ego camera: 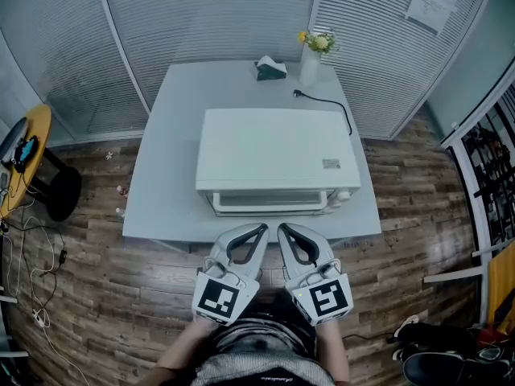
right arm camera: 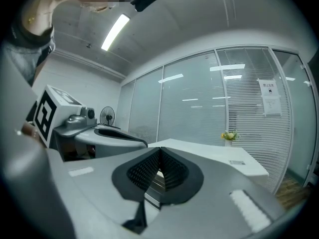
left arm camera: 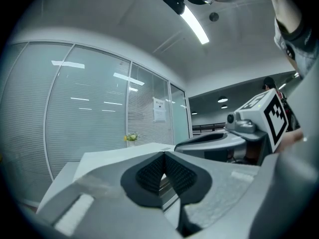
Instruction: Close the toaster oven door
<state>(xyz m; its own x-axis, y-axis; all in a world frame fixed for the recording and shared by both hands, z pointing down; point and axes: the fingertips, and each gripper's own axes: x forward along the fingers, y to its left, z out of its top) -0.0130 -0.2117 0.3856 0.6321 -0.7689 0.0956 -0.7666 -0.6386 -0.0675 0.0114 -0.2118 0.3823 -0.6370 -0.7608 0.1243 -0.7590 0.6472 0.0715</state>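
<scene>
Toaster oven, a white box lying long-side across the table, sits straight ahead of our left gripper and right gripper, both clenched empty and equally near its door, which looks raised, perhaps not fully shut.

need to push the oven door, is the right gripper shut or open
Shut: on the right gripper the ribbed pads meet at the tips, nothing between them.

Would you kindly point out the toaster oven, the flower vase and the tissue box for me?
toaster oven [ego camera: 273,147], head view, middle of its white top.
flower vase [ego camera: 310,68], head view, its white body.
tissue box [ego camera: 271,71], head view, its green side.
</scene>
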